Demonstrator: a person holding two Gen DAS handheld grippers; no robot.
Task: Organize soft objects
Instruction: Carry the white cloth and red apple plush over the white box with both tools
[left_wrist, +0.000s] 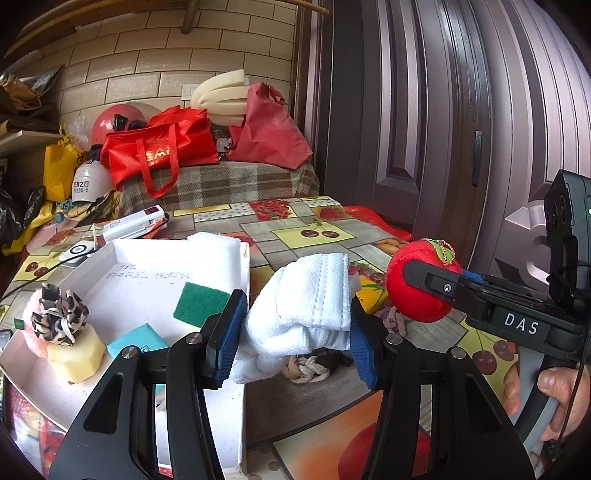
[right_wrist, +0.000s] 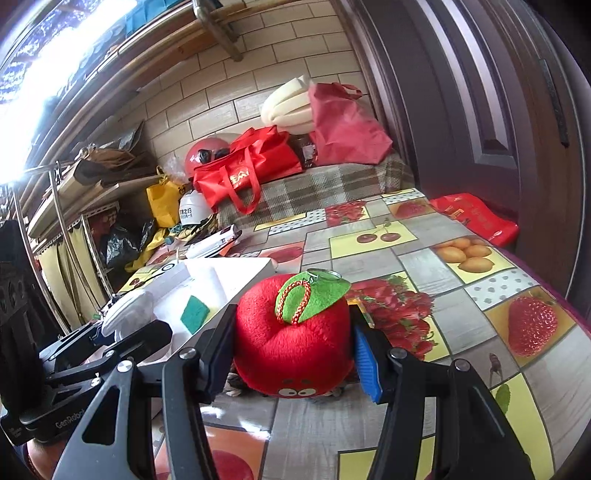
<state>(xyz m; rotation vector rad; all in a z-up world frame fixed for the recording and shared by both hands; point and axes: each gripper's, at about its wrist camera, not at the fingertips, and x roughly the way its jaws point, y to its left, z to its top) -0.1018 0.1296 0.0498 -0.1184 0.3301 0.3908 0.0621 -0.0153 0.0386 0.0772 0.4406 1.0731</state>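
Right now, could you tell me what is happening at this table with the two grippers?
A person is sorting soft things into a white tray on the fruit-print tablecloth. The left gripper has its jaws closed on a white folded cloth, held beside the tray's edge. The right gripper grips a red plush apple above the table. The tray already holds a green scouring pad, a yellow sponge and a leopard-print scrunchie.
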